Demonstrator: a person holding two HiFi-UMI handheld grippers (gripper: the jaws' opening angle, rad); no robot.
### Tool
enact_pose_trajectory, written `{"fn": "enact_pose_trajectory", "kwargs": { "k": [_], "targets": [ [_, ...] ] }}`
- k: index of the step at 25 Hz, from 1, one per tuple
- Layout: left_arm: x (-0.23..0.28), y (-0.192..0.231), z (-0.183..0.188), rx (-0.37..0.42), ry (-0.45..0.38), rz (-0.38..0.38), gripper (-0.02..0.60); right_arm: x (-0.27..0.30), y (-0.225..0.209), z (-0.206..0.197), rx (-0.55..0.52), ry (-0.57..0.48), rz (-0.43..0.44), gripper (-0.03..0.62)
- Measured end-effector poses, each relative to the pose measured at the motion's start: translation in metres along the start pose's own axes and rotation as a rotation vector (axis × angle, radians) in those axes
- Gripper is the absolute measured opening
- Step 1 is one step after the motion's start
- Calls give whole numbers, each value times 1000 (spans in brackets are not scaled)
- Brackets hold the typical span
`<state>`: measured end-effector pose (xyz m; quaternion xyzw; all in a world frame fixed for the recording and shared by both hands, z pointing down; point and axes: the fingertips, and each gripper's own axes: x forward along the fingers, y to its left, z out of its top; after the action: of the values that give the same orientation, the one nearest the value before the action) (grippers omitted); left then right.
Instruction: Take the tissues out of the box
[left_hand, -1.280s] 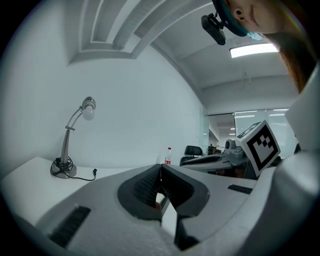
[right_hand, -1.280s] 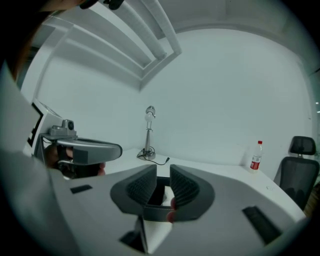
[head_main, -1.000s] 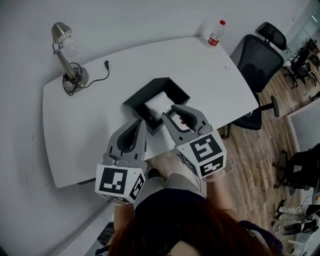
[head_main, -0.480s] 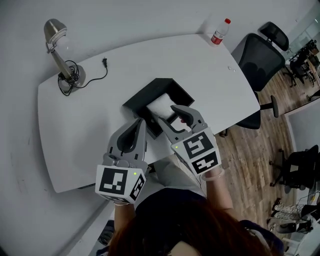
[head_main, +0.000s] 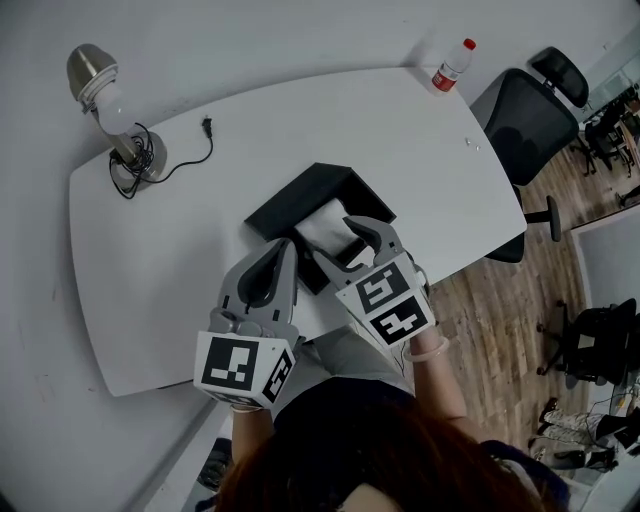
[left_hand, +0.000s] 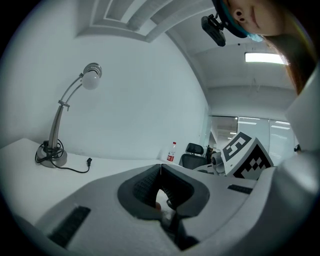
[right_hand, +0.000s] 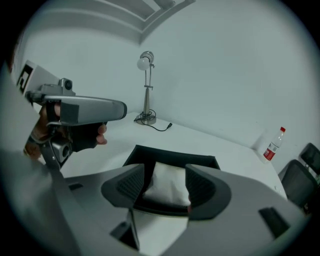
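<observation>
Since a second earlier, the right gripper (right_hand: 165, 181) had pushed forward, and its jaws were opening wide. A soft white pack of tissues (head_main: 321, 224) showed between them, not yet pinched. That pack lay inside the open black rectangular box (head_main: 290, 196) on the white table (head_main: 180, 250). It looked light, squashy and easily torn, so a gentle pinch across its middle seemed best. The left gripper (left_hand: 160, 171) hung near the box, jaws together and empty.
</observation>
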<state>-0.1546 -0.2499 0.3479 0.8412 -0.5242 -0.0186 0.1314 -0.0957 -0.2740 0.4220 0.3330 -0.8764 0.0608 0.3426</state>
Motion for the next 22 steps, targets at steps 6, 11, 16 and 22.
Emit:
{"fn": "enact_pose_trajectory", "kwargs": {
  "k": [6,11,16,22],
  "targets": [
    [11,11,-4,-22,14,18,21,20,-3,-8,-26,78,32,259],
    [17,21,-7,-40,20,37,21,31,-6,-14,-63,155,41,272],
    [23,28,-11,-56,25,47,21,38,-6,-25,-60,257,72,285],
    [27,29,-15,-70,29,46,21,43,-8,-36,-54,331,74,293]
  ]
}}
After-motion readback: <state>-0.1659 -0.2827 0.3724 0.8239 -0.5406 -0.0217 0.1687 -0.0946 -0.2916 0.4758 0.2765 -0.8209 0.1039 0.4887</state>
